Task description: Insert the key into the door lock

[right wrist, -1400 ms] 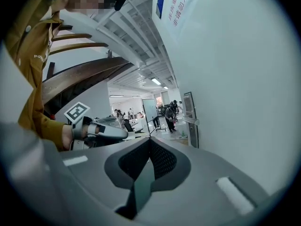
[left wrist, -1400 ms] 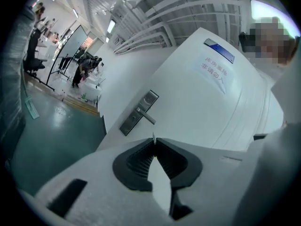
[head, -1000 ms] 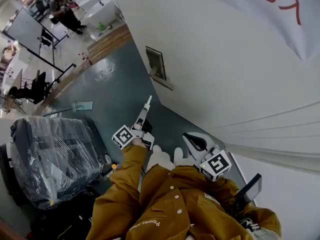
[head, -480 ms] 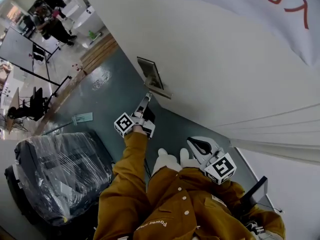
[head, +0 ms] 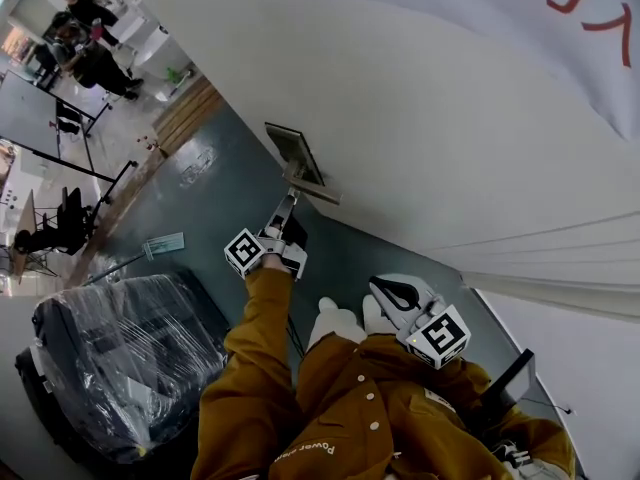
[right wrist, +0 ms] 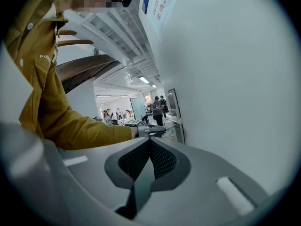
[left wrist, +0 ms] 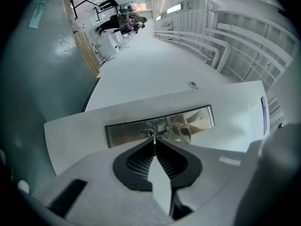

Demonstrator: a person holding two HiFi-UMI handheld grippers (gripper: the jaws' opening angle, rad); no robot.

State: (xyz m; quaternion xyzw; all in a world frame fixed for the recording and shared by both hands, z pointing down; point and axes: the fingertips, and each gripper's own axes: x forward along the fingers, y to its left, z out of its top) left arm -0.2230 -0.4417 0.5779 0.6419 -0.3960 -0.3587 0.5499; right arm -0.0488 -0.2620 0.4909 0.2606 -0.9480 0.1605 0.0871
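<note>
Up against the white door, my left gripper reaches out at the end of my mustard sleeve, its tip right at the metal lock plate near the door's edge. Seen from the left gripper view, that gripper is clamped shut on the key, which sticks out straight from between the dark pads. The key's tip meets the small round keyhole towards the left end of the lock plate; how far it has gone in I cannot tell.

My right gripper hangs back close to my chest, well apart from the lock and from the left gripper, with its marker cube facing up. Its own view shows the right gripper with both pads pressed together and nothing held between them, pointing along the door towards my outstretched left arm and the lock plate beyond.

Below me lies a teal floor, and at its lower left stands a dark bulky thing wrapped in clear plastic. A white banner with red characters hangs on the door's upper right. Several people stand far off at the upper left.
</note>
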